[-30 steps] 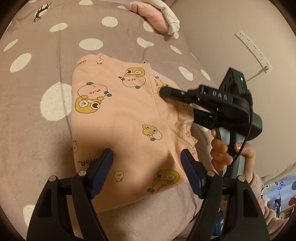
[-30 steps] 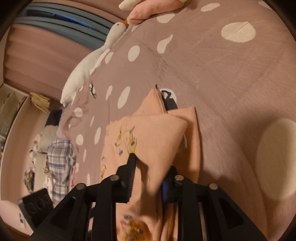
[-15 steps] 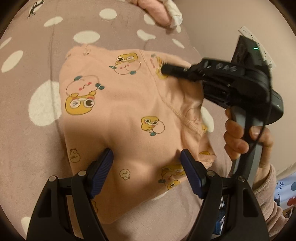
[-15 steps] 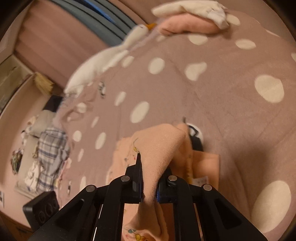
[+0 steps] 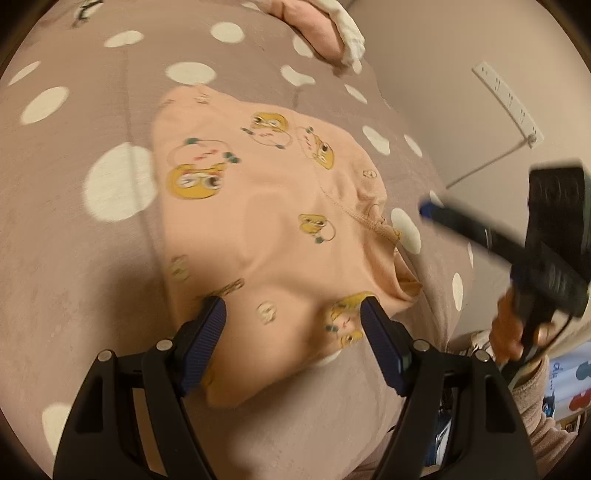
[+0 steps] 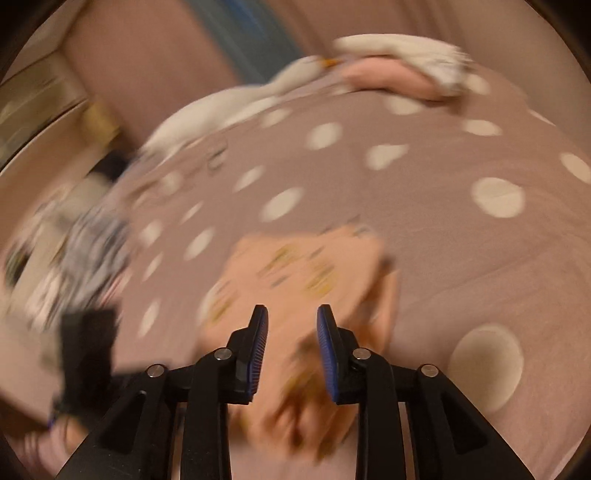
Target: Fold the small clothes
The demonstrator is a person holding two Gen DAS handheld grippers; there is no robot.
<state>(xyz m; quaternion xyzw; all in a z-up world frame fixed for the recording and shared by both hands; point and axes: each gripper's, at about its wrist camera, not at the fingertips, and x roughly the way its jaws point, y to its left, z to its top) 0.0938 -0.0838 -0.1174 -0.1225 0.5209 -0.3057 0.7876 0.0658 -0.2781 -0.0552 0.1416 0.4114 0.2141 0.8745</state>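
We see a small peach-pink garment [image 5: 266,221] printed with yellow cartoon animals, lying folded into a rough rectangle on the mauve polka-dot bedspread [image 5: 74,240]. A stitched seam with a ruffled cuff runs along its side nearest the wall. Its surface is slightly rumpled. From the right wrist view, it [image 6: 306,266] is blurred, its printed side up.

Folded garment on the bed

The peach cartoon-print cotton garment [image 5: 258,221] lies on the mauve polka-dot bedspread [image 5: 74,240]; a pink-and-white bundle of cloth [image 5: 325,33] lies behind it, the white power strip [image 5: 509,103] on the wall to its right.
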